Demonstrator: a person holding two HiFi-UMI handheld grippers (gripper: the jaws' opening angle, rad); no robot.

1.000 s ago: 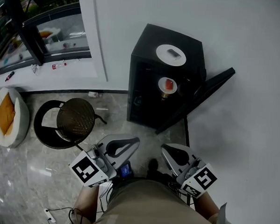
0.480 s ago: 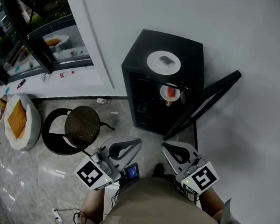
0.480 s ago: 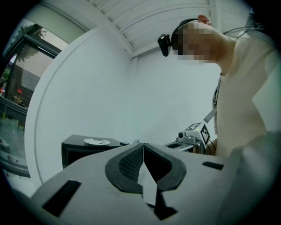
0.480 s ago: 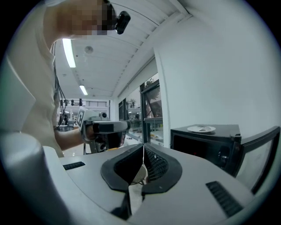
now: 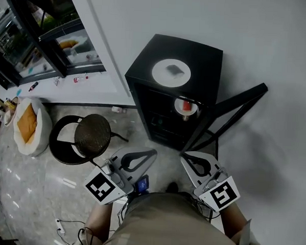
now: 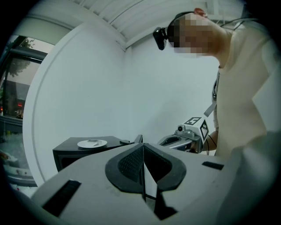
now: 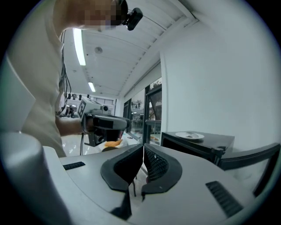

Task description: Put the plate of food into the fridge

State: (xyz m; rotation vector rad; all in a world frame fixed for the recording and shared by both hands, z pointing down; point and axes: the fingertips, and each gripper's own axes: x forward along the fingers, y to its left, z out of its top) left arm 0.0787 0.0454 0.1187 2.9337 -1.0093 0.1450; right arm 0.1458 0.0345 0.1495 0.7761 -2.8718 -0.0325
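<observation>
A white plate with a small piece of food lies on top of the black mini fridge. The fridge door stands open to the right. Inside, a red item sits on a shelf. Both grippers hover low in front of the fridge, shut and empty: my left gripper and my right gripper. The left gripper view shows the plate ahead on the left, past its shut jaws, with the left gripper empty. In the right gripper view the plate lies ahead on the right of the right gripper.
A round black stool stands left of the fridge. A white bag with orange contents lies further left. White walls close in behind and to the right of the fridge. Cables trail on the floor by the person's feet.
The person has stepped closer to the fridge, and both grippers have come nearer to its open front. Both stay shut and empty.
</observation>
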